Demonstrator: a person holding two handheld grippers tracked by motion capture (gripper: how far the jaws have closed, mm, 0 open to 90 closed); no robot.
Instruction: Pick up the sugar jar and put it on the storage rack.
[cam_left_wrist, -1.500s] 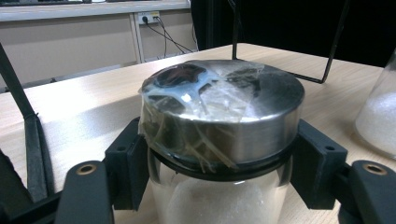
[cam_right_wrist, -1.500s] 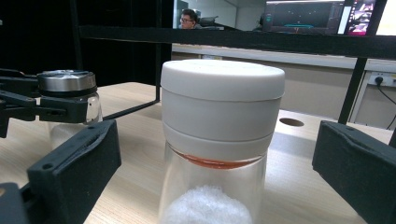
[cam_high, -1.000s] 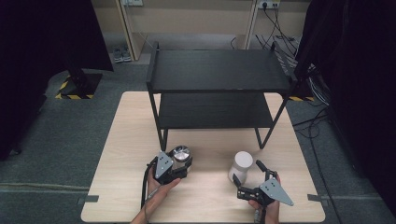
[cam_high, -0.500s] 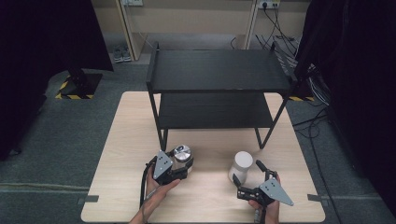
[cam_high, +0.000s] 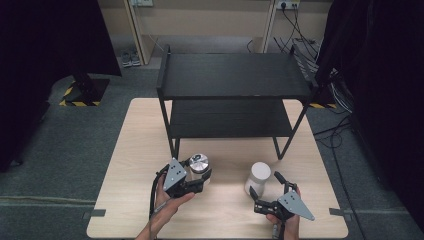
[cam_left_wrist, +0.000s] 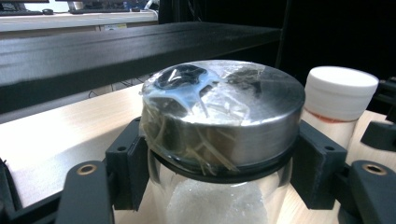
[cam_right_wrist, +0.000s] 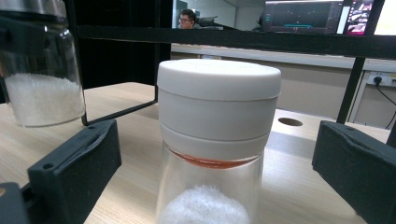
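Pale wood table (cam_high: 130, 165) on grey carpet (cam_high: 75, 145); left tongs (cam_high: 199, 176) clamp metal-lidded jar (cam_high: 199, 164), right tongs (cam_high: 265, 187) apart.

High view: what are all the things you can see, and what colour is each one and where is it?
Jar with metal lid: one, clear glass with white grains, silver lid, near the table's front left, clamped in the left gripper.
Jar with white lid: one, clear glass with white grains, front right of the table, between the right gripper's open jaws.
Shelf rack: one, black, two tiers, back of the table.
Table: one, light wood.
Left gripper: one, black with grey plate.
Right gripper: one, black with grey plate.
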